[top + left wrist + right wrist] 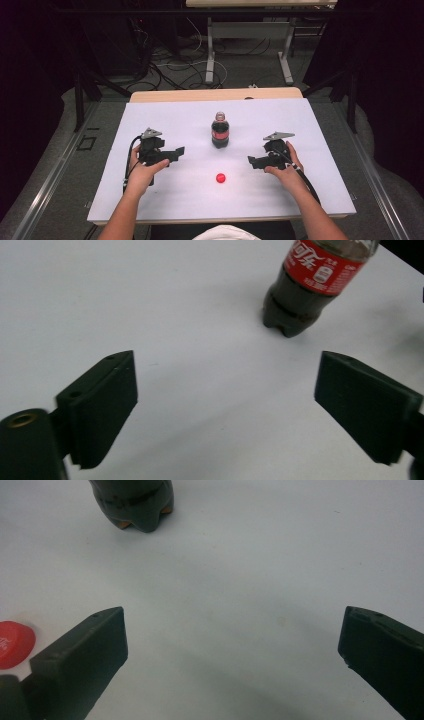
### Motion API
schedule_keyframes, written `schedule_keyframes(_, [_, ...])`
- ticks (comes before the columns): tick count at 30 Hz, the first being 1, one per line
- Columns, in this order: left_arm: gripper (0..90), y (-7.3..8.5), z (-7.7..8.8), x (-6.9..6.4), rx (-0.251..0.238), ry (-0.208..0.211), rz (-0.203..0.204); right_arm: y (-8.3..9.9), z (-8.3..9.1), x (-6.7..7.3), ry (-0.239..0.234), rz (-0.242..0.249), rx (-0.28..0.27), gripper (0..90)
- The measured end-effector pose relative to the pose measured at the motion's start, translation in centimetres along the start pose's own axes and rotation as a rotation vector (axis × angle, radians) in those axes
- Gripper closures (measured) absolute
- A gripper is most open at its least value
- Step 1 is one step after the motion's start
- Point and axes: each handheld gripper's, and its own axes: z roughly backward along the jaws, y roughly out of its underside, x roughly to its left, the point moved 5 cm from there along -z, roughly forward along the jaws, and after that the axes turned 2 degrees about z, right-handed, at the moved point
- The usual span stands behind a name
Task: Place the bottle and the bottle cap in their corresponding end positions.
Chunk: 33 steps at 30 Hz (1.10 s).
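both my grippers sit spread and empty, left gripper (pixel 176 152) and right gripper (pixel 252 161) flanking the upright cola bottle (pixel 220 131). its red cap (pixel 220 178) lies loose nearer me; a careless sweep could topple the uncapped bottle and spill it.

A: What stands between the left gripper (pixel 176 153) and the right gripper (pixel 253 161)?

B: Bare white table (pixel 165 200), mostly. The cola bottle (pixel 220 131) stands upright at the middle, just beyond the line between them, and the red cap (pixel 220 178) lies nearer the person, well apart from the bottle.

A: So room to pass?

B: Yes, between bottle and cap, and wide on both outer sides.
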Motion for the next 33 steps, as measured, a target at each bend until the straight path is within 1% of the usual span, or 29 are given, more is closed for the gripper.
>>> schedule_keyframes(1, [5.7, 0.0, 0.1, 0.4, -0.005, -0.005, -0.002, 0.0, 0.0, -0.1, 0.006, 0.0, 0.002, 0.0])
schedule_keyframes(3, [3.6, 0.0, 0.2, 1.2, -0.014, -0.032, -0.002, 0.1, 0.0, -0.2, 0.007, -0.015, 0.006, 0.0])
schedule_keyframes(4, [2.2, 0.0, 0.2, 1.6, -0.014, -0.042, 0.011, 0.1, 0.0, -0.4, 0.014, -0.013, 0.002, 0.0])
schedule_keyframes(5, [1.0, 0.1, 0.3, 2.0, -0.016, -0.046, 0.013, 0.1, 0.0, -0.5, 0.011, -0.005, 0.0, 0.0])
schedule_keyframes(6, [0.6, 0.2, 0.3, 2.3, -0.021, -0.048, 0.026, 0.1, 0.0, -0.5, 0.014, -0.015, -0.003, 0.0])
schedule_keyframes(7, [0.6, 0.3, 0.3, 2.7, -0.019, -0.06, 0.036, 0.1, 0.0, -0.6, 0.015, -0.014, -0.011, 0.0])
schedule_keyframes(8, [0.7, 0.4, 0.2, 3.0, -0.022, -0.074, 0.039, 0.1, 0.1, -0.6, 0.016, -0.026, -0.009, 0.0])
schedule_keyframes(9, [0.6, 0.5, 0.2, 3.2, -0.024, -0.085, 0.031, 0.1, 0.1, -0.7, 0.017, -0.026, -0.009, 0.0])
schedule_keyframes(10, [0.6, 0.6, 0.3, 3.4, -0.016, -0.086, 0.026, 0.1, 0.1, -0.8, 0.019, -0.021, -0.01, 0.0])
schedule_keyframes(11, [0.6, 0.7, 0.3, 3.7, -0.008, -0.092, 0.02, 0.1, 0.0, -0.9, 0.025, -0.032, -0.009, 0.0])
schedule_keyframes(13, [0.6, 0.9, 0.2, 4.0, -0.014, -0.102, 0.017, 0.2, 0.0, -1.1, 0.023, -0.028, -0.012, 0.0])
schedule_keyframes(14, [0.6, 1.0, 0.2, 4.3, -0.011, -0.113, 0.003, 0.2, -0.1, -1.1, 0.026, -0.033, -0.011, 0.0])
schedule_keyframes(15, [0.7, 1.1, 0.1, 4.4, -0.007, -0.121, 0.019, 0.3, -0.1, -1.3, 0.029, -0.029, -0.008, 0.0])
schedule_keyframes(16, [0.6, 1.2, 0.1, 4.7, 0.005, -0.125, 0.014, 0.3, -0.1, -1.4, 0.032, -0.026, -0.007, 0.0])
schedule_keyframes(18, [0.7, 1.5, 0.0, 5.1, 0.006, -0.129, 0.039, 0.4, -0.1, -1.5, 0.034, -0.037, -0.004, 0.0])
schedule_keyframes(19, [0.7, 1.5, 0.0, 5.4, 0.006, -0.141, 0.035, 0.4, -0.2, -1.5, 0.037, -0.04, -0.003, 0.0])
schedule_keyframes(20, [0.6, 1.7, 0.0, 5.7, 0.012, -0.151, 0.043, 0.4, -0.2, -1.6, 0.037, -0.043, -0.002, 0.0])
schedule_keyframes(21, [0.6, 1.8, -0.1, 5.9, 0.013, -0.155, 0.039, 0.5, -0.2, -1.7, 0.036, -0.04, -0.001, 0.0])
schedule_keyframes(22, [0.6, 1.9, 0.0, 6.1, 0.027, -0.16, 0.045, 0.5, -0.2, -1.8, 0.04, -0.039, 0.001, 0.0])
schedule_keyframes(24, [0.6, 2.1, -0.1, 6.5, 0.033, -0.184, 0.049, 0.5, -0.2, -1.9, 0.042, -0.04, -0.001, 0.0])
schedule_keyframes(26, [0.6, 2.3, -0.1, 6.7, 0.031, -0.191, 0.057, 0.6, -0.3, -2.0, 0.044, -0.04, 0.0, 0.0])
schedule_keyframes(27, [0.6, 2.4, 0.0, 6.8, 0.044, -0.192, 0.056, 0.6, -0.3, -2.0, 0.046, -0.046, -0.002, 0.0])
schedule_keyframes(28, [0.6, 2.4, -0.1, 6.9, 0.036, -0.194, 0.057, 0.6, -0.3, -2.0, 0.047, -0.048, -0.003, 0.0])
schedule_keyframes(33, [0.6, 2.6, 0.0, 7.2, 0.031, -0.192, 0.069, 0.6, -0.3, -2.1, 0.047, -0.044, -0.003, 0.0])
